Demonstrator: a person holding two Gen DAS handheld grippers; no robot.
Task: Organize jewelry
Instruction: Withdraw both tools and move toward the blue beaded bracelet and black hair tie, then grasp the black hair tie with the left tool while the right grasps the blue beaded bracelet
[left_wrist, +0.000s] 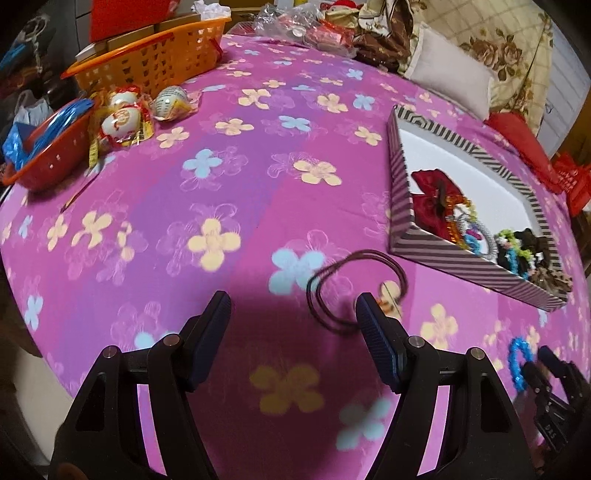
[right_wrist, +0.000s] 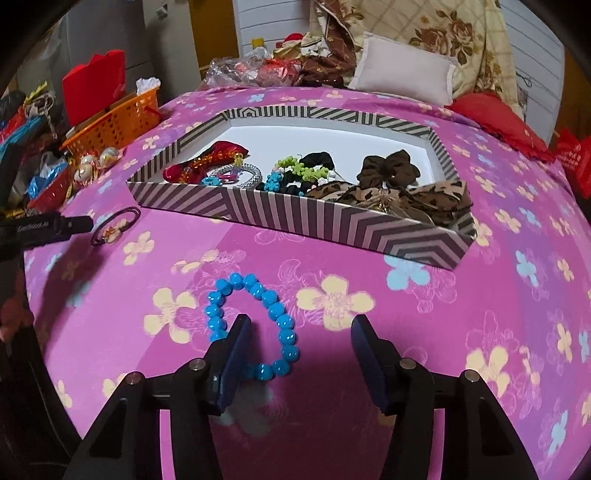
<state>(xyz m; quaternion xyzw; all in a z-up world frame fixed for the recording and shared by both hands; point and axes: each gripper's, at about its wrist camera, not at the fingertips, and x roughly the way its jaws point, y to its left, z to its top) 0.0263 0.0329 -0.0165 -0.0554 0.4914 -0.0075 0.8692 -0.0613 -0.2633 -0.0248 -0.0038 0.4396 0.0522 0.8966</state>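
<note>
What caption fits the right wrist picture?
Open right gripper straddling a bright blue beaded bracelet on the pink flowered bedspread, before a striped hexagonal box.

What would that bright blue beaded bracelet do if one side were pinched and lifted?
The bright blue beaded bracelet would probably sag into a hanging loop, since it lies in an uneven teardrop rather than a rigid ring. Its glossy round beads look slick, so they might slip between the pads. It seems light, and likely to slide on the floral cloth when nudged.
</note>
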